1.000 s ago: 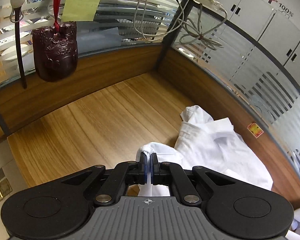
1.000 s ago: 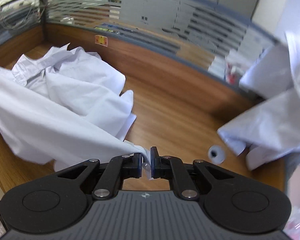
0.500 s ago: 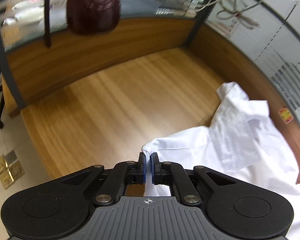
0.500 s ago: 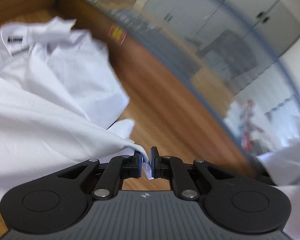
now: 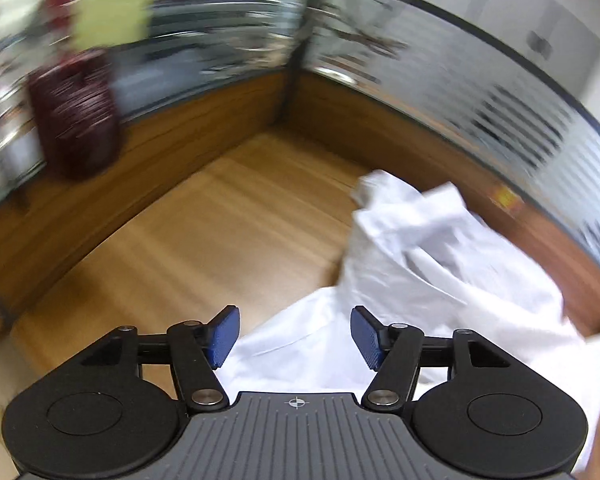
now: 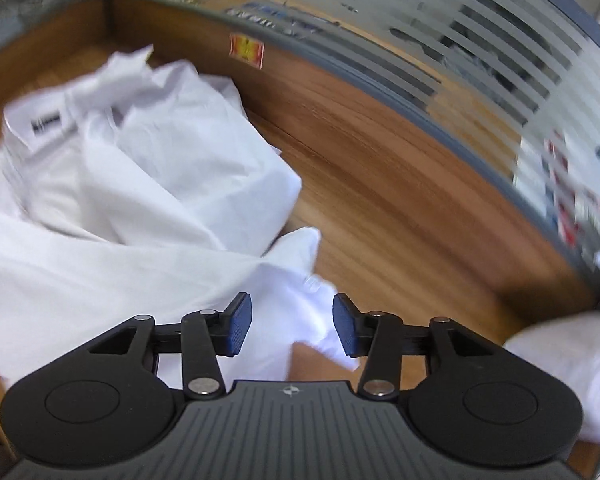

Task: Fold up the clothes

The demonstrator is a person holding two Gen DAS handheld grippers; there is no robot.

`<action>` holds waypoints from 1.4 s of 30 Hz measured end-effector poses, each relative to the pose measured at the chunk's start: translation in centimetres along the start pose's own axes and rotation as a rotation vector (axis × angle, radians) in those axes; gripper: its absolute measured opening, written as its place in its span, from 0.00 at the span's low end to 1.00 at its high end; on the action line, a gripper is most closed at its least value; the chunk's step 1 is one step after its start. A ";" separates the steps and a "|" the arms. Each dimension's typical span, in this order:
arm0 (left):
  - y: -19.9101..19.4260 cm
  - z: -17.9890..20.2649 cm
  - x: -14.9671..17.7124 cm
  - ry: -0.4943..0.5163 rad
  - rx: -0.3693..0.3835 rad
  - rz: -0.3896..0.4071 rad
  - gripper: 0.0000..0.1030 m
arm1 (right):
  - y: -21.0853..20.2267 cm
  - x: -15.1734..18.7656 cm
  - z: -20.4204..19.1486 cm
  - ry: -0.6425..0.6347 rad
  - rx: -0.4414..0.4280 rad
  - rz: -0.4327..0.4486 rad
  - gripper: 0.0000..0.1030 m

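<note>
A crumpled white shirt (image 5: 432, 276) lies on the wooden desk (image 5: 220, 220), bunched toward the right partition. My left gripper (image 5: 295, 334) is open above the shirt's near hem, its blue pads (image 5: 224, 336) apart with cloth showing beneath the gap. In the right wrist view the same white shirt (image 6: 148, 184) spreads across the left, collar and label at the far left. My right gripper (image 6: 292, 322) is open too, over a loose corner of the shirt near the desk (image 6: 400, 216) surface. Both views are motion-blurred.
A dark red ornament (image 5: 74, 116) hangs on the left partition under a yellow-green note (image 5: 110, 8). Frosted glass panels (image 6: 460, 40) with a wooden base wall the desk. More white cloth (image 6: 568, 368) lies at the right. An orange sticker (image 6: 246, 50) marks the partition.
Both grippers were shut on the shirt's edge and have now opened, letting the cloth go. The shirt has dropped onto the desk; both cameras shifted.
</note>
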State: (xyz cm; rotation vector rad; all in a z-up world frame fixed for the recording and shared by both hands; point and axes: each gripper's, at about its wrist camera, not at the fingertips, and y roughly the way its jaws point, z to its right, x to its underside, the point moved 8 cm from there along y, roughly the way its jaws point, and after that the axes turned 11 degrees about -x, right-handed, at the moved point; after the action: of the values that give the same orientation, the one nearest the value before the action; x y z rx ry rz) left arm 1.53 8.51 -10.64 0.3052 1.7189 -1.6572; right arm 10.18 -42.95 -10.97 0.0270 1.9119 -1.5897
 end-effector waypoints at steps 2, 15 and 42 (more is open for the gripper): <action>0.9 1.5 -0.6 0.073 0.054 -0.019 0.69 | -1.4 0.7 -0.6 0.045 -0.008 0.019 0.51; 6.8 13.1 1.4 0.633 0.255 0.003 0.85 | -6.4 11.0 -6.0 0.346 0.037 0.044 0.61; 10.2 12.1 -6.0 0.549 0.257 0.096 0.04 | -3.1 17.8 -9.3 0.545 0.030 0.033 0.68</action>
State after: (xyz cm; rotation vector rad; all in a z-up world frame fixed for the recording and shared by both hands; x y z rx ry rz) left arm 16.04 0.43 -13.72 1.0284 1.8265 -1.8333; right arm -9.46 -42.18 -16.23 0.5528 2.2698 -1.7075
